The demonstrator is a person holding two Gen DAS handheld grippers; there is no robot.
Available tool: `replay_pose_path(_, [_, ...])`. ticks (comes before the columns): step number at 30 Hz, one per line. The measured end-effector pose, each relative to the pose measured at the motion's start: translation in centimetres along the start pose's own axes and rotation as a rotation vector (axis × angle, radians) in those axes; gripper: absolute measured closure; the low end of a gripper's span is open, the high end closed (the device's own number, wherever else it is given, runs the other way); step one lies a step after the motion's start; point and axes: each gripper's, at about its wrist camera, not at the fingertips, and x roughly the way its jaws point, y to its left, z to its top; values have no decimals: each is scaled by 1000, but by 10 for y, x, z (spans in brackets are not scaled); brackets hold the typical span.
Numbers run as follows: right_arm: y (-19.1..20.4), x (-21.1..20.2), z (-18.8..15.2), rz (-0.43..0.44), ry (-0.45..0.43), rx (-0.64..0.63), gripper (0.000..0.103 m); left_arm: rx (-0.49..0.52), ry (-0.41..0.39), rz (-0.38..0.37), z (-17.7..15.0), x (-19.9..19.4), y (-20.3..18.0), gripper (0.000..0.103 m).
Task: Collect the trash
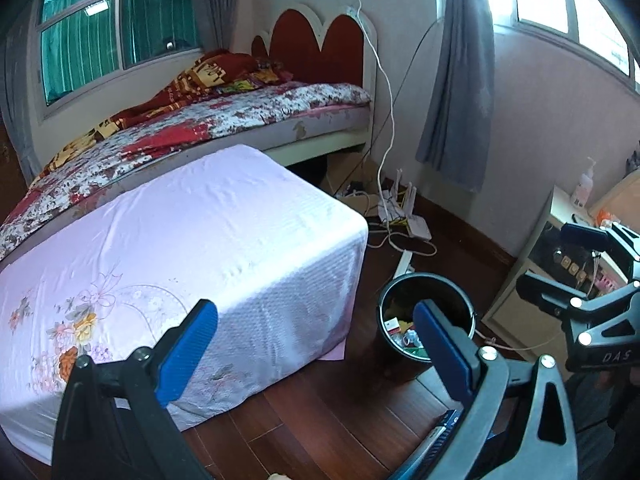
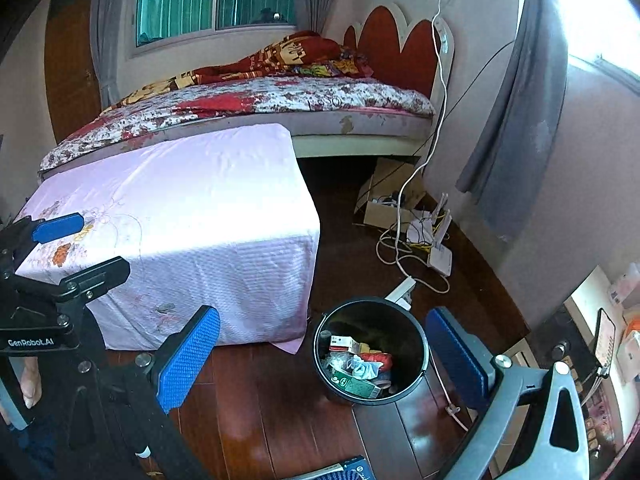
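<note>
Black bin (image 2: 370,354) btwn right hand-held gripper (image 2: 324,356) pads

Both wrist views high, angled down; share bin (image 1: 424,320) (image 2: 370,354), bed (image 1: 224,120) (image 2: 260,100)

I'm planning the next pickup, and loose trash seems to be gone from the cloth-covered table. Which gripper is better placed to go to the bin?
Right, marginally. Both grippers are open and empty, but the right gripper frames the black bin directly between its fingers.
</note>
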Motion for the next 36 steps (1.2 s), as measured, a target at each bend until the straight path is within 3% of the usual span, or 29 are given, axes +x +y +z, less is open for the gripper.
replay_pose_path(36, [-14,-29,9,-28,-57,33,0,37,-66,2,9,-13,-8,2])
